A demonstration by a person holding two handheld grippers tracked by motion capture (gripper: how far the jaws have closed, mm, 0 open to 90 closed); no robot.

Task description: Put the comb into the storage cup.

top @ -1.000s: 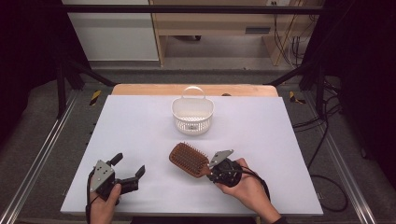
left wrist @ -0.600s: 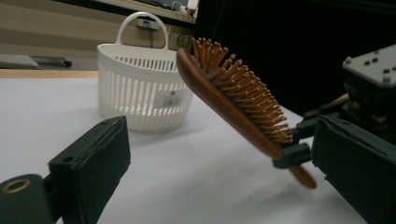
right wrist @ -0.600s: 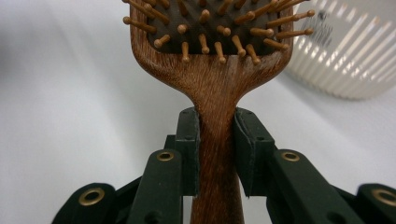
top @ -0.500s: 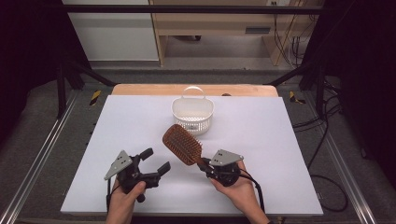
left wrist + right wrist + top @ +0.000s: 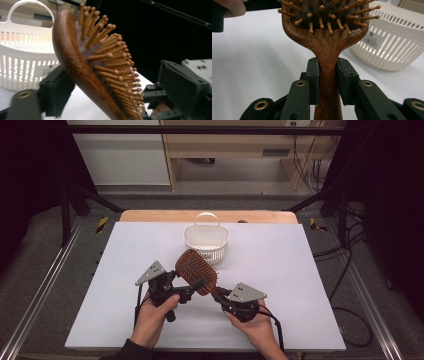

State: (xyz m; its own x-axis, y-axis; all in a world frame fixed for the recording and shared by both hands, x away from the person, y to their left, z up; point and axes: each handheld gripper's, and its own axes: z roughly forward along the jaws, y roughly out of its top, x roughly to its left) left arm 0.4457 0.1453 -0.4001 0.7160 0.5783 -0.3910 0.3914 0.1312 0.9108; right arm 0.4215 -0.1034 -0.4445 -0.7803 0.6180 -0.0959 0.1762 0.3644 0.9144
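The white table [image 5: 300, 285] spans the middle of the high view, and a white slatted basket [image 5: 206, 241] with a hoop handle is seen standing near its far edge, just above centre of the frame. A wooden hairbrush [image 5: 196, 270] is held above the table in the lower centre of the frame, just below the basket. Its long axis is seen to run diagonally, with the oval head pointing toward the upper left of the frame and the basket, and the handle running down to the lower right. The bristled face is turned upward and toward the camera.

The handle is clamped by the right gripper [image 5: 223, 296], held in a hand at the lower right of centre. In the right gripper view the narrow neck of the hairbrush [image 5: 328, 47] is seen pinched between the two black jaws, which are pressed against both of its sides, with the head rising above them and the basket [image 5: 392, 45] behind it at the right.

The left gripper [image 5: 192, 287] is held at the lower left of centre, with its jaws spread apart. In the left gripper view the head of the hairbrush [image 5: 75, 67] is seen edge-on between the parted jaws, tilted, bristles to the right; whether either jaw touches it cannot be told.
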